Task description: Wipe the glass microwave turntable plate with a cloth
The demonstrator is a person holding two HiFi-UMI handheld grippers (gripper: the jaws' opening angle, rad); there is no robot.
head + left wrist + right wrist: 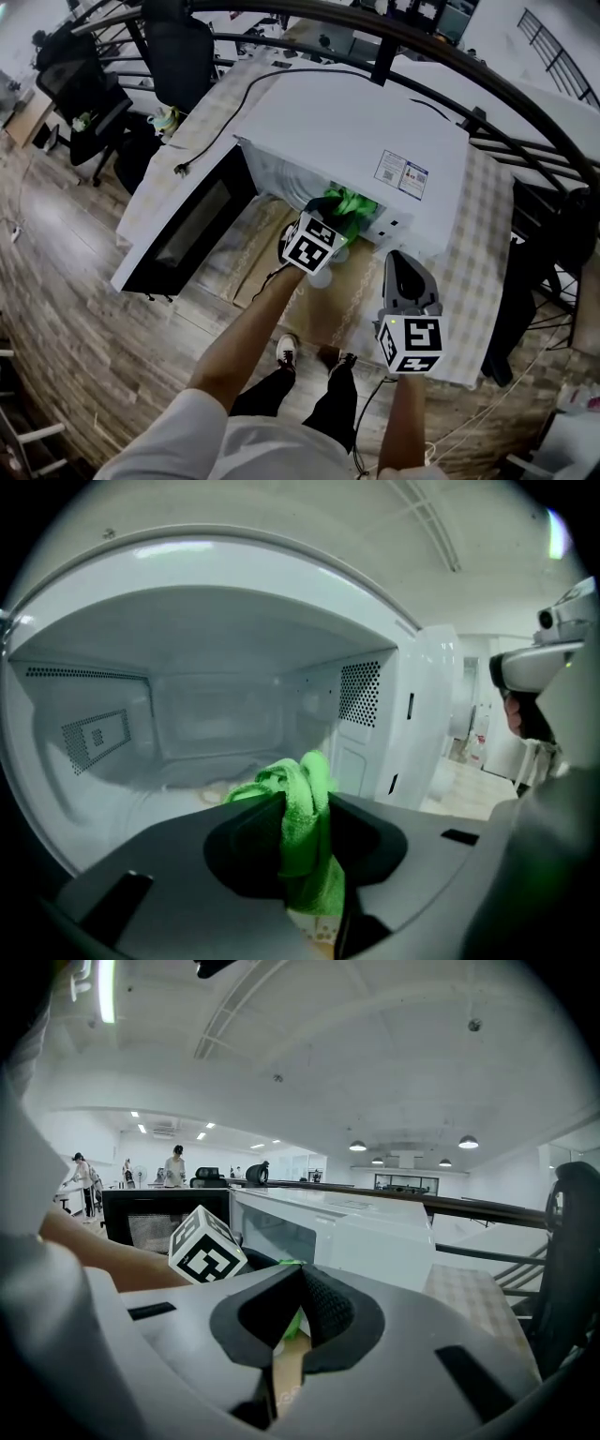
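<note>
A white microwave (347, 131) stands on the table with its door (192, 230) swung open to the left. My left gripper (328, 220) is at the mouth of the cavity, shut on a bright green cloth (349, 204). In the left gripper view the cloth (305, 827) bunches up between the jaws in front of the grey cavity (216, 714). A faint glassy rim of the turntable plate (211, 782) shows on the cavity floor, just beyond the cloth. My right gripper (398, 262) hangs back to the right of the opening, jaws (298, 1283) together and holding nothing.
A checkered tablecloth (483, 234) covers the table. The microwave's black cord and plug (183, 169) lie at the left. A black railing (487, 84) arcs behind, and an office chair (84, 103) stands far left. The microwave's control panel side (422, 714) is to the right of the cavity.
</note>
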